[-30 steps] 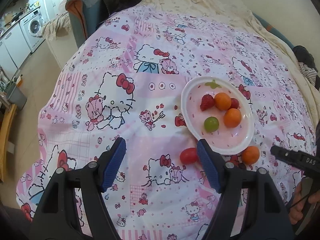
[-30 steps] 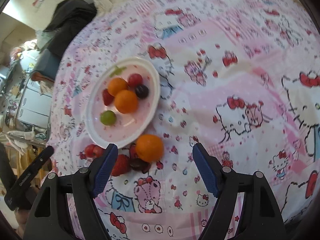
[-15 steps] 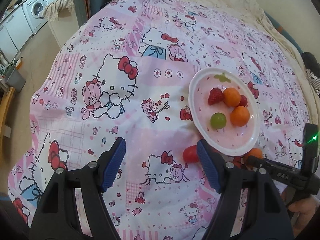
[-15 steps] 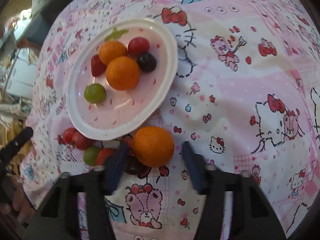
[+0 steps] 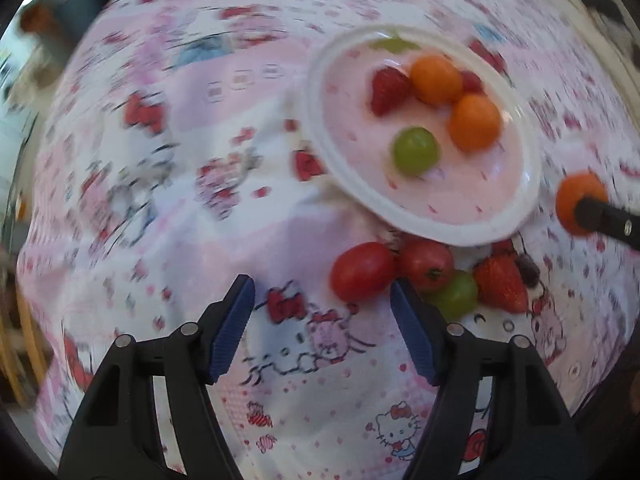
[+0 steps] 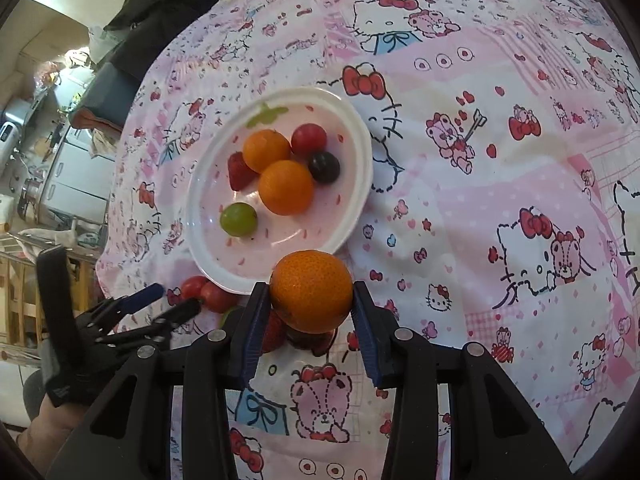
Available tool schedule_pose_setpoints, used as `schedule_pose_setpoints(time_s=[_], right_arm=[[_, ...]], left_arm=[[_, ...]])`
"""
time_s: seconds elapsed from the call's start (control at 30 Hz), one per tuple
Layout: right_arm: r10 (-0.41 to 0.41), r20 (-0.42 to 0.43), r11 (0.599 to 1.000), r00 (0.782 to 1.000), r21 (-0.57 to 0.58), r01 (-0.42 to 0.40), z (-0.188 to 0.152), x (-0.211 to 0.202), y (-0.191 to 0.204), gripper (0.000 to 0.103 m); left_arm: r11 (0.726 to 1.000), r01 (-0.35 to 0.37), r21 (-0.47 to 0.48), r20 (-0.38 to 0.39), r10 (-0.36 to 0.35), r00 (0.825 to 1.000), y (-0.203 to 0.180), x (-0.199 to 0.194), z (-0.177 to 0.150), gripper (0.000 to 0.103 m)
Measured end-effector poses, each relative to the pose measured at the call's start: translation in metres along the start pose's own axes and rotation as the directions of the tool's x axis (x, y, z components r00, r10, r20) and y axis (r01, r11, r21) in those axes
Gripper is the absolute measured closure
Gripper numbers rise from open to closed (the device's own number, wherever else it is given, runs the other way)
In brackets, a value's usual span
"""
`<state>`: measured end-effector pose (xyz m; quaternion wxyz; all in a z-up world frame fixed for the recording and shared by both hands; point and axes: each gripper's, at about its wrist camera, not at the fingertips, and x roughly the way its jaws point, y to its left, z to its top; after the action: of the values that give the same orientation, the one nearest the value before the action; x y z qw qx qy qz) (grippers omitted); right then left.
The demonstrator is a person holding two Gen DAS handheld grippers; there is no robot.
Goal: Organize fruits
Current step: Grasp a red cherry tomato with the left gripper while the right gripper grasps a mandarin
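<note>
**Fruits: one orange gripped, rest split between plate and cloth**

Round orange mandarin [image 6: 311,291] is clamped between the blue pads [image 6: 251,334] of the right gripper [image 6: 308,332], just off the near rim of the white oval plate [image 6: 356,208], above the pink cartoon-print cloth [image 6: 500,184]. Jaws have just been closing, now tight on it. Gripper is pitched steeply down.

Left gripper [image 5: 322,326] points almost straight down, jaws parted and just narrowed a little, nothing between them. Its right pad [image 5: 412,336] sits just beside the red oval cherry tomato [image 5: 362,270]. Left view is motion-blurred.

Loose by the plate edge: second tomato [image 5: 426,264], green grape [image 5: 458,294], strawberry [image 5: 500,284].

On the plate: two oranges, strawberry, green grape, red and dark grapes.
</note>
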<state>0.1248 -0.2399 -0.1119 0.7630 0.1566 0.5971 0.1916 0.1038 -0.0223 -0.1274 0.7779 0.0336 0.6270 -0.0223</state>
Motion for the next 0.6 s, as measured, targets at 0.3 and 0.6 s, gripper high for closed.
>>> schedule_pose_setpoints(time_s=[0.3,0.6], right_arm=[[0.018,0.003,1.0,1.0,0.016,-0.018,0.005,-0.001,-0.004,0.06],[0.017,0.014,1.0,1.0,0.017,-0.017,0.008,-0.003,-0.004,0.06]], left_arm=[[0.986,0.078,0.15,-0.031,-0.074,0.997,-0.011,0.003,0.018,0.077],[0.989,0.103,0.102,0.025,-0.106,0.994,-0.009,-0.025,0.003,0.08]])
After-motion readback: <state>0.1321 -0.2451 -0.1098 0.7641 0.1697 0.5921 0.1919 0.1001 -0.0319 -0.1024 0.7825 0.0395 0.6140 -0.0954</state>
